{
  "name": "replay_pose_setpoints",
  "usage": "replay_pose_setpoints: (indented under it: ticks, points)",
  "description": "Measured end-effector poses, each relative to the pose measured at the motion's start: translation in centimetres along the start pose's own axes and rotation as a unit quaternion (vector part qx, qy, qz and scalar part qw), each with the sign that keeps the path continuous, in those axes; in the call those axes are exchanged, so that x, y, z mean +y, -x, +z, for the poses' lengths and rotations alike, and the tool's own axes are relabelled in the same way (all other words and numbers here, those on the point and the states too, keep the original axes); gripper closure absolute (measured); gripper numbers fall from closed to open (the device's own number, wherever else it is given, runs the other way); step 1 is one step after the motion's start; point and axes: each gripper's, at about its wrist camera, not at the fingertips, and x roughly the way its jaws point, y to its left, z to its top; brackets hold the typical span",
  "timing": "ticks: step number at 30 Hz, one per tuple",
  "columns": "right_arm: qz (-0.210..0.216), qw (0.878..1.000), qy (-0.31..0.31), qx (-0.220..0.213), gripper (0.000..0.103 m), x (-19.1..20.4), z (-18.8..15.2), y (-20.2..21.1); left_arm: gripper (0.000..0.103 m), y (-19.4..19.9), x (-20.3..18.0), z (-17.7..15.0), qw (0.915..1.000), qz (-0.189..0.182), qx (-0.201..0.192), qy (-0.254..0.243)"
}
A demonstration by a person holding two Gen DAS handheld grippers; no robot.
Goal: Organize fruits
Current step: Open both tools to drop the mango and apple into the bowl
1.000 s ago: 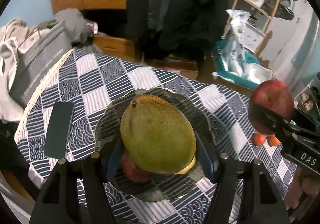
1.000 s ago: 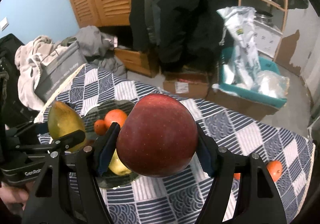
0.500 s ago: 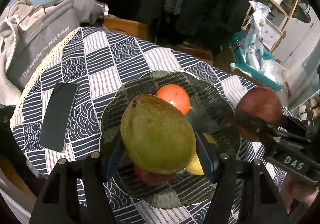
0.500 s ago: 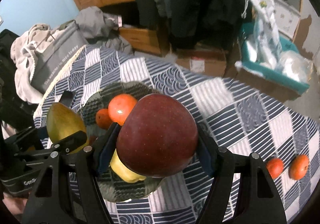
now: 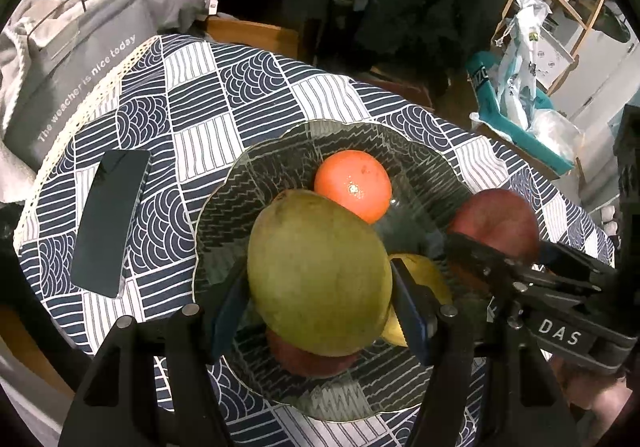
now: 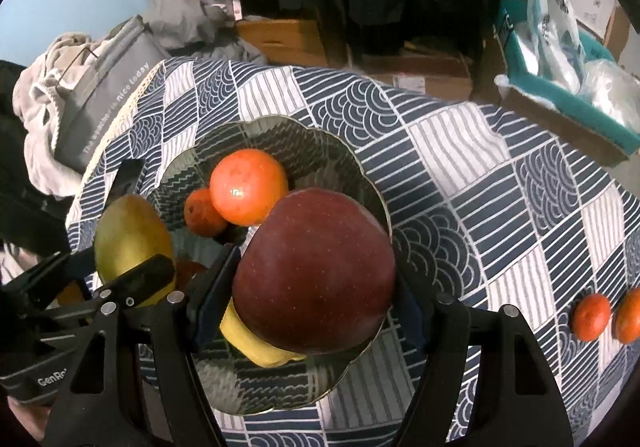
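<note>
Cluttered room, patterned blue-white tablecloth (image 5: 192,119). Your left gripper (image 5: 320,295) grips the green-yellow oval mango (image 5: 318,273), your right gripper (image 6: 316,299) the dark red round apple (image 6: 316,271); both firm, smooth, bruisable, so hold mid-girth. Versus a second ago both sit lower over the dark scalloped glass bowl (image 5: 344,131), orange (image 5: 352,185) now visible.

The right gripper (image 6: 316,287) clamps a red apple (image 6: 314,271) above the glass bowl (image 6: 360,171), which holds an orange (image 6: 246,187). The left gripper (image 6: 132,279) grips a green mango (image 6: 128,235) over the bowl's left rim. Two tangerines (image 6: 592,317) lie near the table's (image 6: 480,175) right edge.
</note>
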Motion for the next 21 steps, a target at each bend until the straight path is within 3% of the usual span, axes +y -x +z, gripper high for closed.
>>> replay_pose_setpoints:
  ticks: [5, 15, 21]
  points:
    - [0.0, 1.0, 0.006, 0.01, 0.03, 0.1, 0.0, -0.6, 0.034, 0.1, 0.3, 0.1, 1.0, -0.004, 0.004, 0.006]
    - [-0.001, 1.0, -0.002, -0.031, 0.029, -0.7, 0.9, 2.2, 0.034, 1.9, 0.1, 0.3, 0.9996, -0.021, -0.018, 0.01]
    - [-0.027, 0.998, 0.023, -0.061, 0.028, 0.2, 1.1, 4.8, 0.034, 2.7, -1.0, 0.1, 0.9993, -0.028, -0.023, -0.003]
